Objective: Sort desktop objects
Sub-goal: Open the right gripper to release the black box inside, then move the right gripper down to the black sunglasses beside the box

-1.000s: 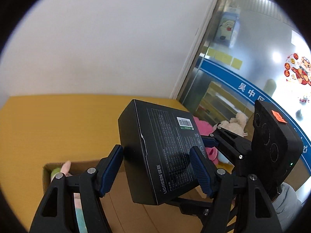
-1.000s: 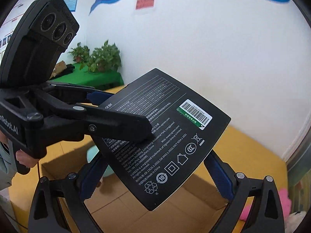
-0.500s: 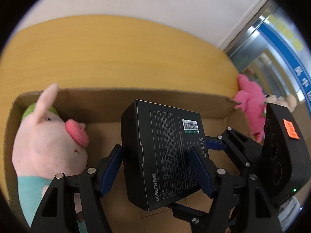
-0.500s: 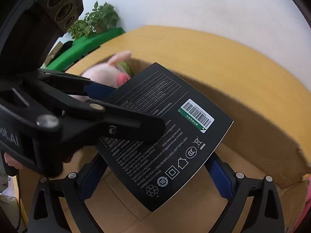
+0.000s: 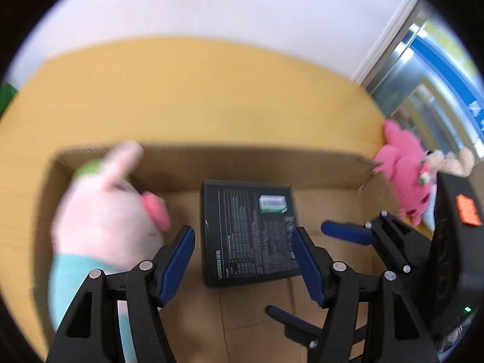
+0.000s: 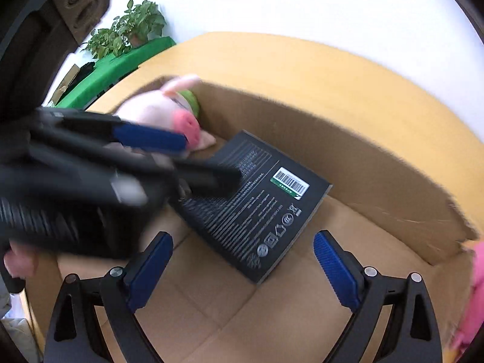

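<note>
The black box (image 5: 249,230), held a second ago, now lies in the cardboard box (image 6: 348,151); left claw (image 5: 243,260) closing empty, right claw (image 6: 243,269) wide: one item sorted.

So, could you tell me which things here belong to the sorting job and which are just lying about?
Part of the job:
- black box
- cardboard box
- plush pig
- pink plush toy

Just lying about:
- potted plants
- green cloth

Black box (image 5: 249,230) now apparently released, flat in carton (image 5: 317,160).
</note>
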{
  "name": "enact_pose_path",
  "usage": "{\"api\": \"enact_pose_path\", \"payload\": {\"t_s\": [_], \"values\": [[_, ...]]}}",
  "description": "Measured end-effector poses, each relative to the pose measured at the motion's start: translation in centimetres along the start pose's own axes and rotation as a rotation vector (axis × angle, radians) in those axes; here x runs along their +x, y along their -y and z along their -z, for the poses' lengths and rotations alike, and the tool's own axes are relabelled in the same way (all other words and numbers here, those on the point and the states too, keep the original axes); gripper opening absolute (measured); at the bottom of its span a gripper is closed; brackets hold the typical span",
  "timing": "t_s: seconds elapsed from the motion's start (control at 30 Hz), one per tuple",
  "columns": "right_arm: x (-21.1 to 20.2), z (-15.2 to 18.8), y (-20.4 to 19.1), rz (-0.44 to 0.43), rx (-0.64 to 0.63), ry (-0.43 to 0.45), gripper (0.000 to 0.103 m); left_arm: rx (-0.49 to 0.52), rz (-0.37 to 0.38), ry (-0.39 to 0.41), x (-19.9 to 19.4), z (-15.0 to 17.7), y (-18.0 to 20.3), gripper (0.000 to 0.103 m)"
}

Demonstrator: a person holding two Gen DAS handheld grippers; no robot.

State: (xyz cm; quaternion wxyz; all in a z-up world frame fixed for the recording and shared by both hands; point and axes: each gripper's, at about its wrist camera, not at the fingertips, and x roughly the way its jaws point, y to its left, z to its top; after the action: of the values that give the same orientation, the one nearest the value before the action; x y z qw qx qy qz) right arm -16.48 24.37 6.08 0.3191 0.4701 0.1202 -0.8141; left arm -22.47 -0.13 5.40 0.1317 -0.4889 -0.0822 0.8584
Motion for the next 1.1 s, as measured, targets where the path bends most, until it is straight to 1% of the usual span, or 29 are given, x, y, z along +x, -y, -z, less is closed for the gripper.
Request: {"api": "enact_pose_path", "payload": {"t_s": [0.1,0.13,0.17,0.23,0.3,0.4,0.47,0.53,0.57,0.7,0.8,0.93,1.1], "values": [[-3.9,0.9,-1.1,0.045,0.002,0.05,0.1,0.042,-0.002,0.144,-5.1,0.8,1.8,0.067],[-5.3,1.2,-1.5,0.058,0.011,0.075,0.102,0.065,-0.006,0.19,-6.9,1.4,2.3,0.069],[-6.8,1.8,-1.9,0.071,0.023,0.101,0.102,0.088,-0.011,0.232,-8.7,2.3,2.9,0.074],[-9.6,3.3,-3.0,0.092,0.056,0.155,0.102,0.116,-0.023,0.307,-11.7,3.9,3.6,0.078],[-11.8,4.8,-4.1,0.092,0.087,0.2,0.102,0.135,-0.019,0.373,-14.0,5.7,4.3,0.078],[-13.4,6.1,-6.4,0.11,0.125,0.251,0.102,0.169,-0.032,0.429,-16.2,7.8,5.6,0.079],[-14.9,7.8,-7.5,0.14,0.143,0.276,0.103,0.193,-0.034,0.447,-17.0,9.0,6.6,0.079],[-14.9,7.8,-8.5,0.167,0.161,0.282,0.102,0.213,-0.028,0.458,-18.0,10.5,7.1,0.079],[-15.3,8.4,-8.9,0.178,0.174,0.287,0.102,0.221,-0.025,0.461,-18.2,11.1,7.3,0.079],[-16.6,10.7,-9.4,0.198,0.228,0.29,0.102,0.229,-0.034,0.462,-18.5,13.1,8.8,0.079],[-17.6,12.3,-9.9,0.216,0.264,0.306,0.103,0.218,-0.027,0.452,-18.8,14.5,8.9,0.079],[-18.6,13.8,-10.5,0.224,0.305,0.327,0.102,0.229,-0.051,0.445,-18.9,16.2,9.0,0.079],[-19.6,14.7,-11.8,0.237,0.306,0.352,0.103,0.225,-0.039,0.437,-19.0,17.5,8.9,0.079]]}}
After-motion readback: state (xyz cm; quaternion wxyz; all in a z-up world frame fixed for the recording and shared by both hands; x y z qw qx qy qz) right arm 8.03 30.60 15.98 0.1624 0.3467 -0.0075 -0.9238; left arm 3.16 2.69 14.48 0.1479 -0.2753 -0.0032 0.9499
